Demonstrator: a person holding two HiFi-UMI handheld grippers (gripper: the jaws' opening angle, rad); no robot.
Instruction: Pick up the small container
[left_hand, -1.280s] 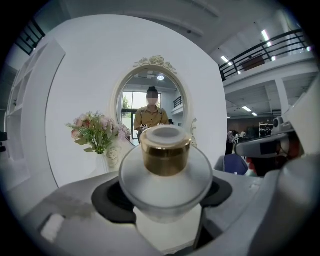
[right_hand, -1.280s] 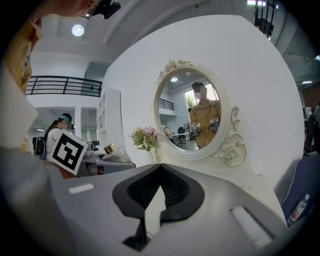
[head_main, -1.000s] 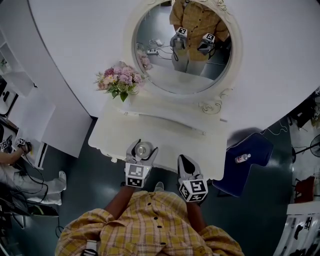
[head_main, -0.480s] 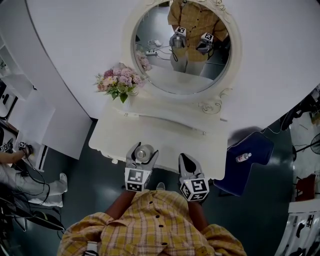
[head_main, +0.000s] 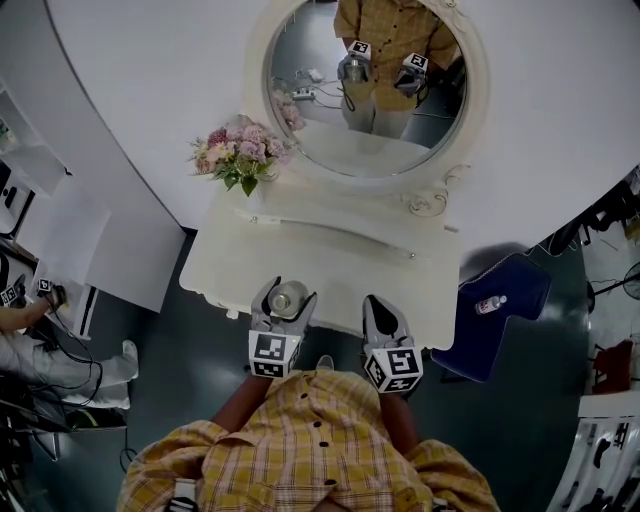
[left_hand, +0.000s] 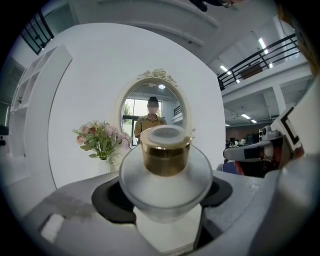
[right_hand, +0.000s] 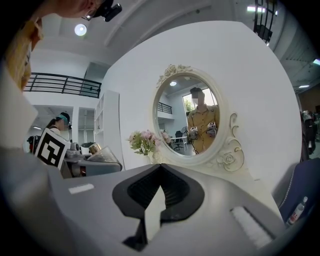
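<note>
The small container (head_main: 288, 297) is a frosted jar with a gold neck and a white lid. My left gripper (head_main: 283, 303) is shut on it at the front edge of the white dressing table (head_main: 330, 262). In the left gripper view the container (left_hand: 165, 167) stands upright between the dark pads (left_hand: 107, 200) of the left gripper (left_hand: 165, 197). My right gripper (head_main: 383, 318) hangs beside it to the right, shut and holding nothing. Seen in the right gripper view, the right gripper (right_hand: 159, 196) has its jaws together, and the container (right_hand: 94, 148) shows at far left.
An oval mirror (head_main: 370, 90) stands at the back of the table, with a vase of pink flowers (head_main: 238, 155) at its left. A blue chair (head_main: 505, 310) with a small bottle (head_main: 489, 304) is at the right. A person (head_main: 25, 335) sits at far left.
The left gripper keeps its hold on the container and has barely moved. The right gripper has edged slightly forward and to the right.
</note>
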